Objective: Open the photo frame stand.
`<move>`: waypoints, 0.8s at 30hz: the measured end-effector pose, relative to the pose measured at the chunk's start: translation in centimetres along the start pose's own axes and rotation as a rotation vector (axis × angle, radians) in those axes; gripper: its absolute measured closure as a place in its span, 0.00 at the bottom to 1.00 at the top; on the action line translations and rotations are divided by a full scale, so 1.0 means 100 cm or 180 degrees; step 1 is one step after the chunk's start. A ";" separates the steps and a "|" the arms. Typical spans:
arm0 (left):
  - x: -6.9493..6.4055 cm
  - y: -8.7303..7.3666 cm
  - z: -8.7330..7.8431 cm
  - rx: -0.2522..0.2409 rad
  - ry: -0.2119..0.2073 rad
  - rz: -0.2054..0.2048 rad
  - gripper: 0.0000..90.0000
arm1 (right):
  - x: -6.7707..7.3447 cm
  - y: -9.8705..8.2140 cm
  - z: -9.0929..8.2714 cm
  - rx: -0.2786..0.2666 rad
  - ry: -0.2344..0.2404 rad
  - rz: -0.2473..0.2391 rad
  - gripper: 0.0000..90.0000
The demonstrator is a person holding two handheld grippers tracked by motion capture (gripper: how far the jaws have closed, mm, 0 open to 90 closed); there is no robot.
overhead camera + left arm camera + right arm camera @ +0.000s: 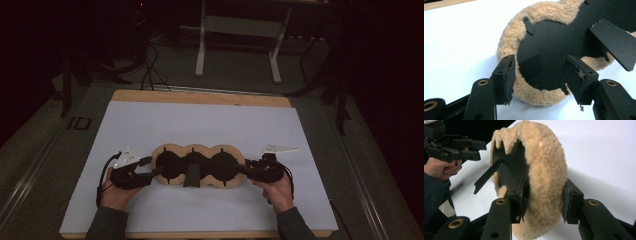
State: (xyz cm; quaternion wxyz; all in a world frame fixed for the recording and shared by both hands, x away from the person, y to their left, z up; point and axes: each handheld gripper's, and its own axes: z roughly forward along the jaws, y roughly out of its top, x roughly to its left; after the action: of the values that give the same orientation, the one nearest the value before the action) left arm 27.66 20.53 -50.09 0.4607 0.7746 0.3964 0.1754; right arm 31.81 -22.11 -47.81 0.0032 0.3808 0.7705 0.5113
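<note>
**A:** At a dim table, a person works a three-lobed pad of tan fleece with a black stiff backing (195,167), which lies across the near middle of a white sheet (200,125) over the wooden tabletop (200,96). How does it look to handle?

**B:** Light, I'd judge, and soft at the rim, where the pile should squash under a grip. The black backing looks stiffer, so the piece likely keeps its shape when lifted by one end. It isn't fragile, and the fleece should not slip.

**A:** Where to take hold?

**B:** At the fleece edge of an end lobe. The right gripper (544,200) is already there, its jaws clamped across the rim of the pad's right end, fleece bulging between the pads. A black flat strap (192,176) stands off the backing and offers a second hold.

**A:** And the left?

**B:** The left gripper (539,75) has its jaws apart, straddling the left lobe's edge without pressing it. Both hands come in low from the near edge, forearms angled inward, grippers pointing at each other along the pad.
</note>
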 end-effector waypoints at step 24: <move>0.021 -0.007 0.008 0.0009 -0.0175 -0.0207 0.41 | 0.006 0.000 -0.002 0.0130 -0.0071 -0.0343 0.66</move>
State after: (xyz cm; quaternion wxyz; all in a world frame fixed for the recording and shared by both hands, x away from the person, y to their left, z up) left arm 29.20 21.87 -51.30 0.4758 0.7664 0.4087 0.1384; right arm 31.30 -21.87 -47.47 0.0316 0.3445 0.8000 0.4902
